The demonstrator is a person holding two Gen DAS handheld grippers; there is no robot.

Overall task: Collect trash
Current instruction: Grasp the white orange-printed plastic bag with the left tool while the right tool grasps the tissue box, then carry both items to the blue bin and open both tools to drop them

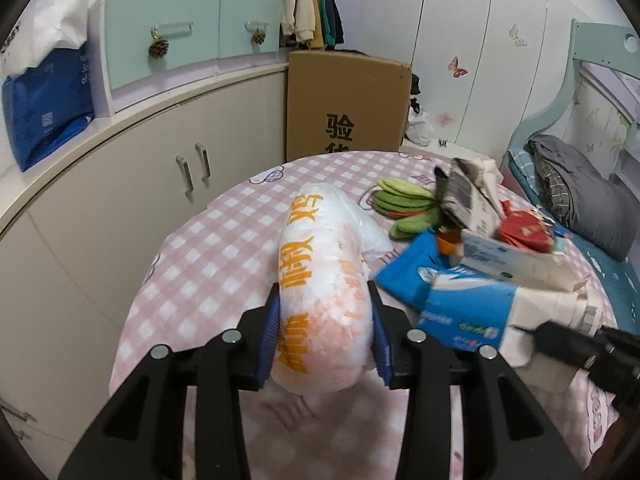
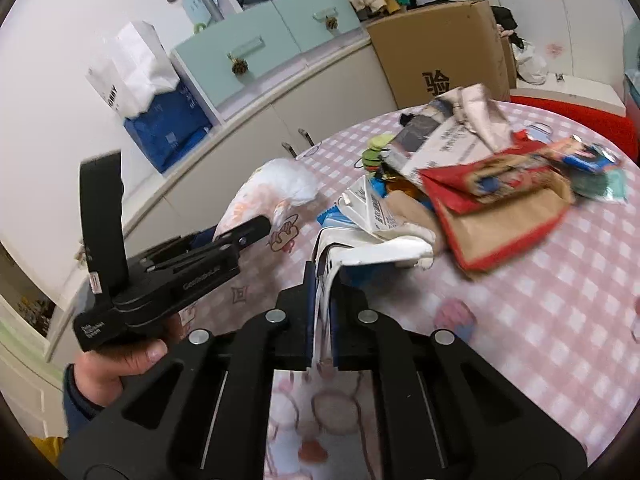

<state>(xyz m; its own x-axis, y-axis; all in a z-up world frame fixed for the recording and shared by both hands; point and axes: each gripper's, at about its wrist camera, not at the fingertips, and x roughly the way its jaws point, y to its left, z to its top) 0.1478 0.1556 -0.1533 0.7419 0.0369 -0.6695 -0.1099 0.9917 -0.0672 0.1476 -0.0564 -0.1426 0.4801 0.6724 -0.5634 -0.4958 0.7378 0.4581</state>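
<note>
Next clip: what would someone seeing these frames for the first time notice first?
First, the white plastic bag with orange print, lying on the pink checked tablecloth with the left tool closed around its near end. To its right sits a jumble of trash: newspaper, red packaging, brown paper. The right tool is shut on the white flap of a blue-and-white carton at the pile's near edge.

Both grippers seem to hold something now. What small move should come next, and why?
Probably lift the right gripper a little and carry the blue-and-white carton toward the white plastic bag. Its jaws are already shut on the carton's torn edge, and the left gripper clamps the bag beside it on the checked tablecloth. The bag's opening is not visible.
</note>
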